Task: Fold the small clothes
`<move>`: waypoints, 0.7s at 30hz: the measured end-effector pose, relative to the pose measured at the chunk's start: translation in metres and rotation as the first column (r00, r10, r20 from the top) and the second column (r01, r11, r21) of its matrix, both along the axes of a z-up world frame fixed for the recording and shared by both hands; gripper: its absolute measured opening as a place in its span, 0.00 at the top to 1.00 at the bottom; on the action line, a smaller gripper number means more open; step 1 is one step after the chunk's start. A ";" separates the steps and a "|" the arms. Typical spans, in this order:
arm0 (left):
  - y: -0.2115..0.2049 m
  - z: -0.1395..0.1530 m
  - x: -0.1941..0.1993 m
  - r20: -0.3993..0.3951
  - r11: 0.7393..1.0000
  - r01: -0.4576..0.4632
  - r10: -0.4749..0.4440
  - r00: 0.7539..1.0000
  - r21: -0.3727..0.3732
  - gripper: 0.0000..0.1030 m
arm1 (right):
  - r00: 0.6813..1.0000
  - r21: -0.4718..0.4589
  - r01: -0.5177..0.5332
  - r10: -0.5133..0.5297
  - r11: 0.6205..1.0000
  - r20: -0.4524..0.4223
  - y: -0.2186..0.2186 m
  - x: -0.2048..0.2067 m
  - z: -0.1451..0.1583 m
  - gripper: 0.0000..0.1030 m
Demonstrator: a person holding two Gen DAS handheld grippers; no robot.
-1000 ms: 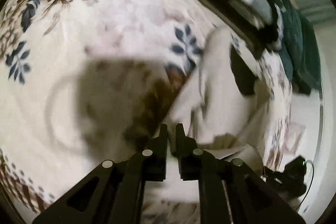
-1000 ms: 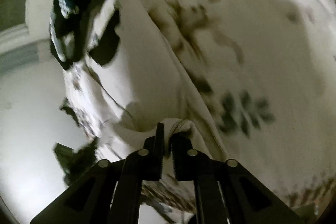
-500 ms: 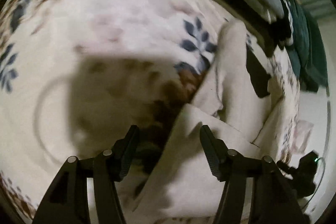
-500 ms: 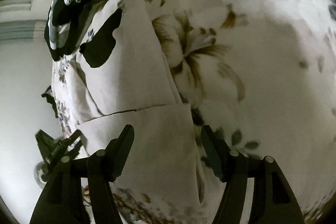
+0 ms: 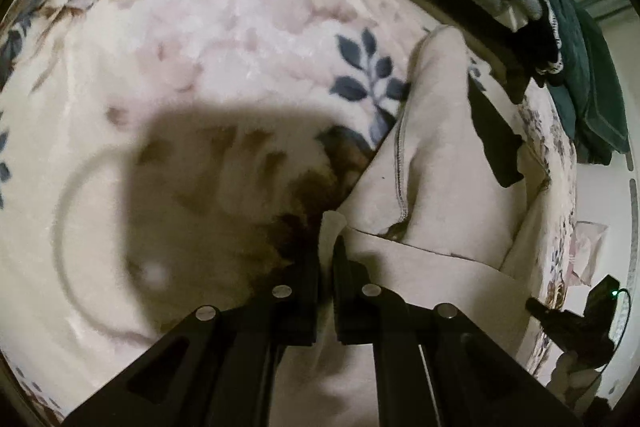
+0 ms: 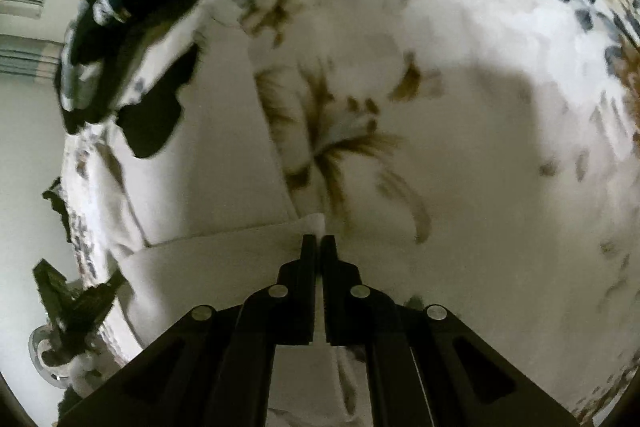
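Note:
A small beige garment (image 5: 432, 163) with a black patch (image 5: 494, 143) lies on a floral blanket, its near part folded over. My left gripper (image 5: 327, 247) is shut on the folded flap's left corner. In the right wrist view the same beige garment (image 6: 208, 183) lies left of centre, and my right gripper (image 6: 319, 241) is shut on the flap's right corner. Both grippers sit low at the fold's edge.
The floral blanket (image 5: 224, 39) covers the whole surface. A pile of dark and green clothes (image 5: 568, 39) lies beyond the garment; it also shows in the right wrist view (image 6: 116, 27). A dark device (image 5: 580, 319) sits at the blanket's edge.
Both grippers held the garment a second ago, opened after laying the flap down, and have now shut again on the corners of the folded flap.

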State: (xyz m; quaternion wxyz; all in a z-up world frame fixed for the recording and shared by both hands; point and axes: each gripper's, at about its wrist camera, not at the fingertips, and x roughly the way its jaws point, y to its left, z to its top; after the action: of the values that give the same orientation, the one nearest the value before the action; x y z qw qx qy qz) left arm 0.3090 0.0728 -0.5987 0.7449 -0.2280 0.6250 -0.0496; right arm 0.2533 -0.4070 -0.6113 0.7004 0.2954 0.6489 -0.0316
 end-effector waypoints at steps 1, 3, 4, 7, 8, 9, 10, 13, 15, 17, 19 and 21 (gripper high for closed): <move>0.000 0.001 0.001 -0.004 1.000 0.000 0.000 1.000 -0.005 0.95 | 1.000 -0.001 -0.004 0.004 1.000 -0.010 0.000 0.001 -0.004 0.98; 0.000 0.003 0.002 -0.006 1.000 0.009 -0.009 1.000 -0.005 0.95 | 1.000 -0.001 -0.009 0.009 1.000 -0.020 0.001 0.004 -0.007 0.98; -0.001 0.003 0.003 -0.006 1.000 0.017 -0.017 1.000 0.001 0.95 | 1.000 0.002 -0.012 0.012 1.000 -0.023 0.001 0.006 -0.008 0.98; -0.003 0.004 0.007 -0.024 0.999 0.033 -0.032 0.999 0.007 0.93 | 0.999 0.034 -0.020 0.021 0.999 -0.047 0.000 0.010 -0.012 0.97; -0.005 0.007 0.009 -0.028 0.999 0.038 -0.038 0.999 0.013 0.93 | 0.998 0.041 -0.022 0.025 0.999 -0.062 0.000 0.013 -0.012 0.96; -0.005 0.010 0.012 -0.024 0.999 0.041 -0.041 0.999 0.016 0.93 | 0.997 0.051 -0.022 0.026 0.998 -0.078 -0.001 0.017 -0.012 0.94; -0.006 0.017 0.015 -0.008 0.999 0.040 -0.040 0.999 0.025 0.93 | 0.996 0.062 -0.022 0.027 0.998 -0.088 -0.002 0.019 -0.011 0.91; -0.005 0.035 0.026 0.041 0.998 0.026 -0.028 0.999 0.048 0.93 | 0.997 0.065 -0.014 0.019 0.998 -0.079 -0.009 0.027 -0.001 0.64; -0.008 0.047 0.041 0.077 0.998 0.019 -0.024 0.997 0.062 0.91 | 0.998 0.053 -0.027 0.030 0.998 -0.059 -0.013 0.037 0.008 0.56; -0.015 0.054 0.059 0.108 0.996 0.027 -0.036 0.994 0.082 0.88 | 0.998 0.039 -0.038 0.040 0.998 -0.042 -0.014 0.051 0.016 0.54; -0.023 0.056 0.078 0.117 0.992 0.041 -0.055 0.992 0.121 0.77 | 0.998 0.028 -0.047 0.048 0.998 -0.035 -0.013 0.064 0.020 0.46; -0.036 0.056 0.102 0.130 0.988 0.080 -0.097 0.987 0.133 0.49 | 0.998 0.000 -0.067 0.067 0.998 -0.017 -0.011 0.085 0.026 0.44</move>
State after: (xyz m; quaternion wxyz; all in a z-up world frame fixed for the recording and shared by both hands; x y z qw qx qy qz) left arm 0.4110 0.0372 -0.5428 0.7958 -0.1482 0.5842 -0.0580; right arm 0.3382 -0.4177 -0.5852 0.6957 0.2732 0.6642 -0.0108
